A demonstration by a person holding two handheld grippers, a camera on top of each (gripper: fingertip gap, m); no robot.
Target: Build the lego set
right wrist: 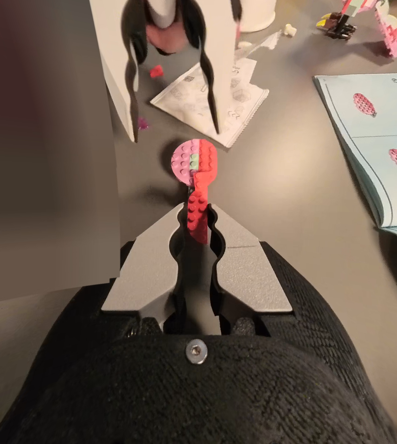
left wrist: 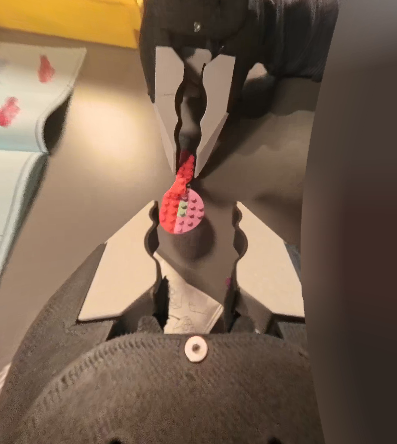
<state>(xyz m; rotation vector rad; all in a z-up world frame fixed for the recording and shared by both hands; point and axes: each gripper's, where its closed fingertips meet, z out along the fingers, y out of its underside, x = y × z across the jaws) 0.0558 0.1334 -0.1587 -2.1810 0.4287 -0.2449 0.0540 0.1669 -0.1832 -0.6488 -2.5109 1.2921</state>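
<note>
The right gripper (right wrist: 196,209) pinches the red studded tail of a small brick assembly (right wrist: 193,165), whose round pink-and-red disc hangs just above the grey counter (right wrist: 276,192). The left gripper (left wrist: 193,204) faces it with jaws spread, the disc near its tips but untouched. A white paper bag (right wrist: 247,105) and an open blue booklet (right wrist: 370,134) lie nearby.

Red-and-pink studded brick assembly (right wrist: 196,182), claw-held
</note>
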